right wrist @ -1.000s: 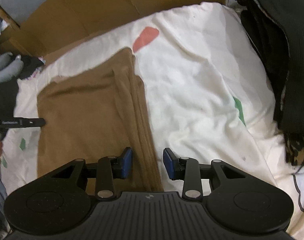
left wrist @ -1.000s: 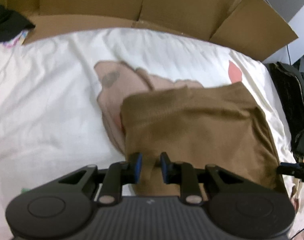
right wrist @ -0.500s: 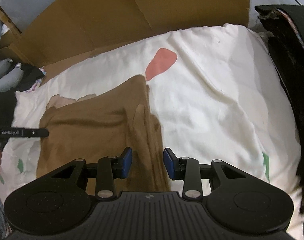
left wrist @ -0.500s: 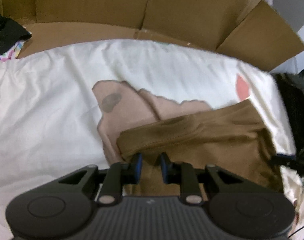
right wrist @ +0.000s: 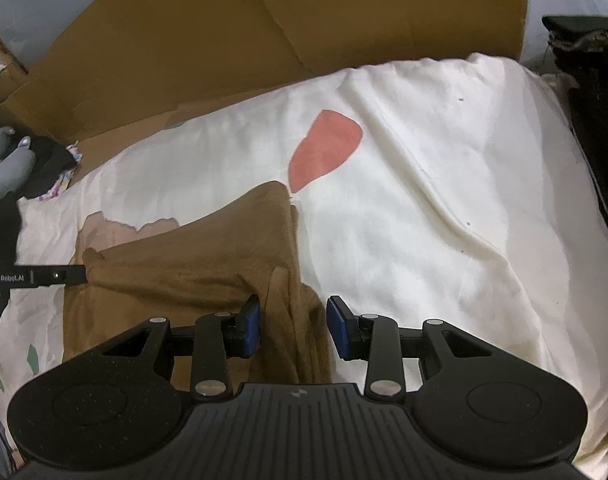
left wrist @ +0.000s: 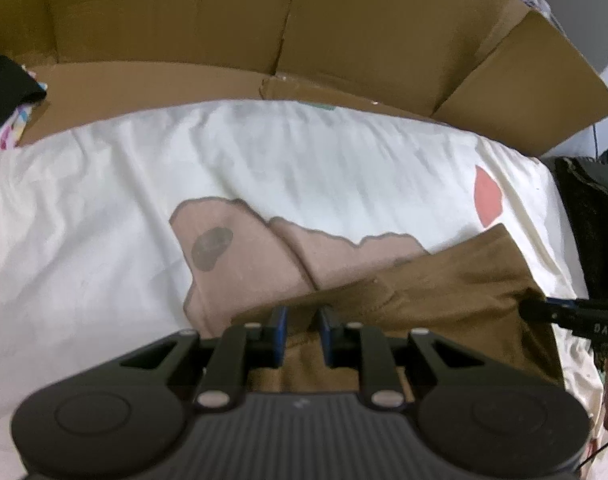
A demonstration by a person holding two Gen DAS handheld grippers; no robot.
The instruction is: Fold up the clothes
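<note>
garment: brown garment (right wrist: 191, 264) doubled over on bedsheet (right wrist: 424, 208), fold partway
left tongs (left wrist: 301, 330): clamped on its edge
right tongs (right wrist: 291, 326): apart, straddling the side folds

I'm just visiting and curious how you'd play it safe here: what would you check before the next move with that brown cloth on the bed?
1. Left gripper has cloth between its fingers: ok, the brown garment fills the narrow gap.
2. Right gripper has hold of the garment: not ok, its fingers stand apart with a fold only lying between them.
3. Fold edge lies straight: not ok, it is bunched and creased near the right gripper.
4. White sheet beyond the garment gives room: ok, bare up to the cardboard.
5. Dark clothes pile keeps clear: ok, it lies apart at the bed's side.
</note>
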